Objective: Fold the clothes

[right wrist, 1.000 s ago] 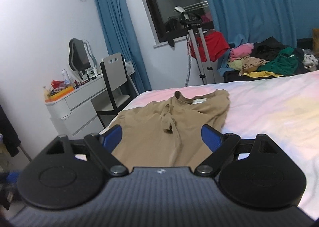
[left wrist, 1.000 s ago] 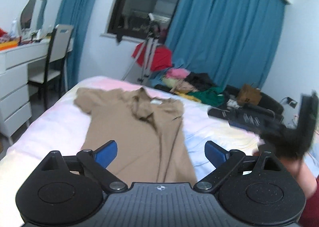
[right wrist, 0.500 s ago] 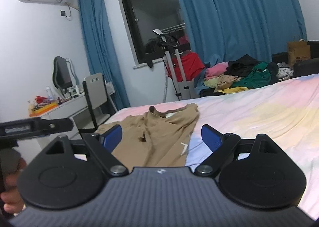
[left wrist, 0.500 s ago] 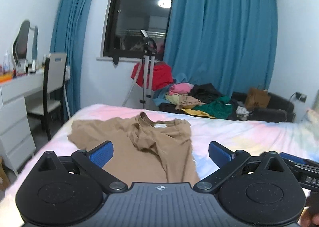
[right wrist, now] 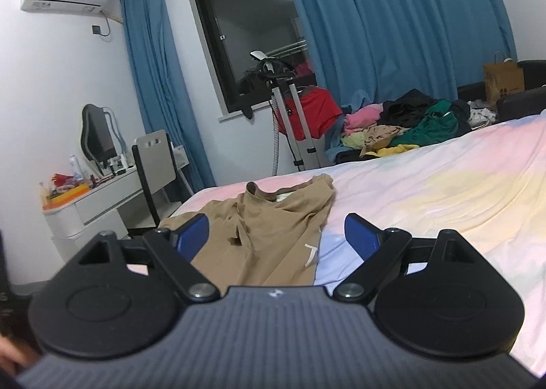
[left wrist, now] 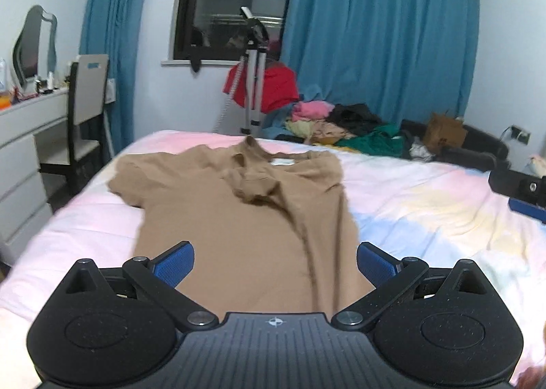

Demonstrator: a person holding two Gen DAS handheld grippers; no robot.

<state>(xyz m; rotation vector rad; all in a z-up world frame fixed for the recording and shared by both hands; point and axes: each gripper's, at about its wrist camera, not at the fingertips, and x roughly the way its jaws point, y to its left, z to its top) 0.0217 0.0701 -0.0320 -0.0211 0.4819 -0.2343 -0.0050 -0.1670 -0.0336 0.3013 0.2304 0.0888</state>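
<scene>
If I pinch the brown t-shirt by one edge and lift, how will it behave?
The brown t-shirt will probably droop and stretch rather than hold shape: it already lies creased and bunched near the collar. It looks thin and light. Pushed across the bed sheet, it would likely wrinkle, not slide.

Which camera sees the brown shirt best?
The left wrist view: the brown shirt lies spread across the bed, almost whole. The right wrist view shows it from low down, bunched, its near part hidden behind the gripper.

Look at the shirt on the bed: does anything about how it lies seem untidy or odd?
Yes. The tan shirt is not flat: fabric bunches in a lump below the collar, and one side is folded inward.
</scene>
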